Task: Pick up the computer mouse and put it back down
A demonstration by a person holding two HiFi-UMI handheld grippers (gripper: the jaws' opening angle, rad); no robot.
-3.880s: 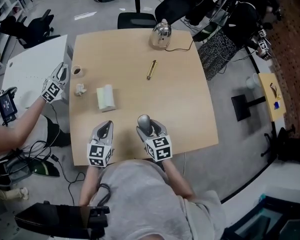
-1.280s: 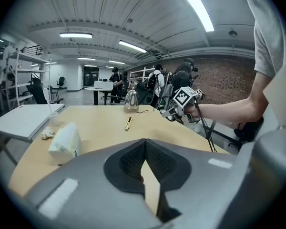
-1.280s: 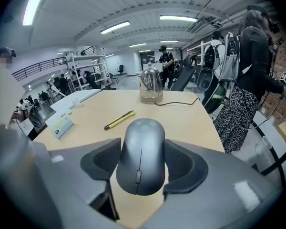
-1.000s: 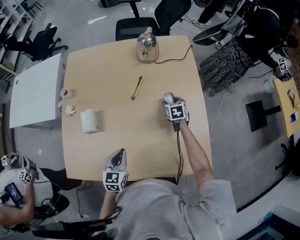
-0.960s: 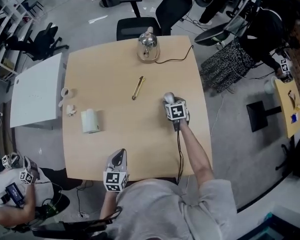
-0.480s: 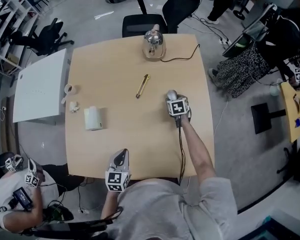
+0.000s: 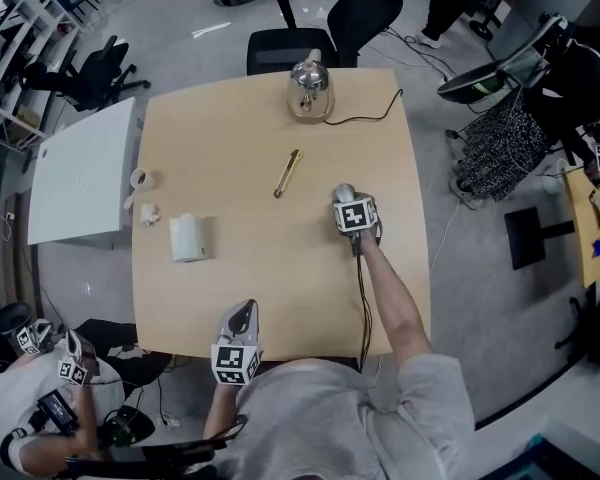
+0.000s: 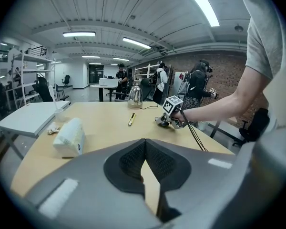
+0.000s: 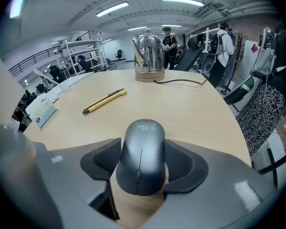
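A dark grey computer mouse (image 9: 142, 154) sits between the pads of my right gripper (image 9: 142, 175), which press on both its sides. In the head view the mouse (image 7: 344, 194) and the right gripper (image 7: 347, 204) are at the right middle of the wooden table (image 7: 250, 118), low over the top; I cannot tell whether the mouse touches it. My left gripper (image 7: 240, 315) rests at the table's near edge. Its pads (image 8: 133, 159) meet at the tip with nothing between them.
A steel kettle (image 7: 308, 78) with a black cable stands at the far edge. A yellow pen (image 7: 287, 172) lies mid-table. A tissue pack (image 7: 188, 237), a small cup (image 7: 138, 179) and crumpled paper (image 7: 148, 213) are at the left. A white side table (image 7: 80, 168) stands beside them.
My right gripper has sunk a little toward the table with the mouse still in it. The left gripper has stayed where it was.
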